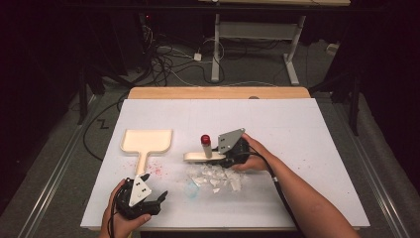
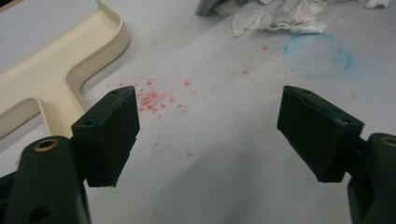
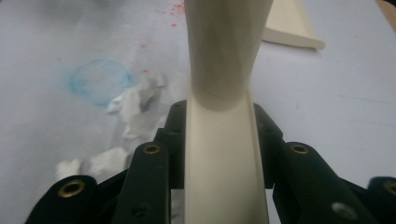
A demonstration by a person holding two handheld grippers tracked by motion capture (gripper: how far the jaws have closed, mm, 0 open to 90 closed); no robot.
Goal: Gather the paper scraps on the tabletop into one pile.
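A cream dustpan (image 1: pixel 147 141) lies flat at the left of the white board, its handle toward the front edge; it is also in the left gripper view as the dustpan (image 2: pixel 56 70). My left gripper (image 1: pixel 148 198) hovers open just beyond the handle's end, and nothing sits between the left gripper (image 2: pixel 210 135) jaws. My right gripper (image 1: pixel 225 157) is shut on the handle of a cream sweeping tool (image 1: pixel 199 156), which has a red-topped upright part (image 1: pixel 205 140). The tool's handle (image 3: pixel 224 154) runs up between the right gripper (image 3: pixel 219 135) jaws. White paper scraps (image 1: pixel 218 176) lie just in front of the tool.
A blue ring mark (image 1: pixel 190 189) and red specks (image 1: pixel 156 168) stain the white board (image 1: pixel 297 129). A wooden table edge (image 1: pixel 218 92) shows behind the board. Cables and a desk frame stand on the floor beyond.
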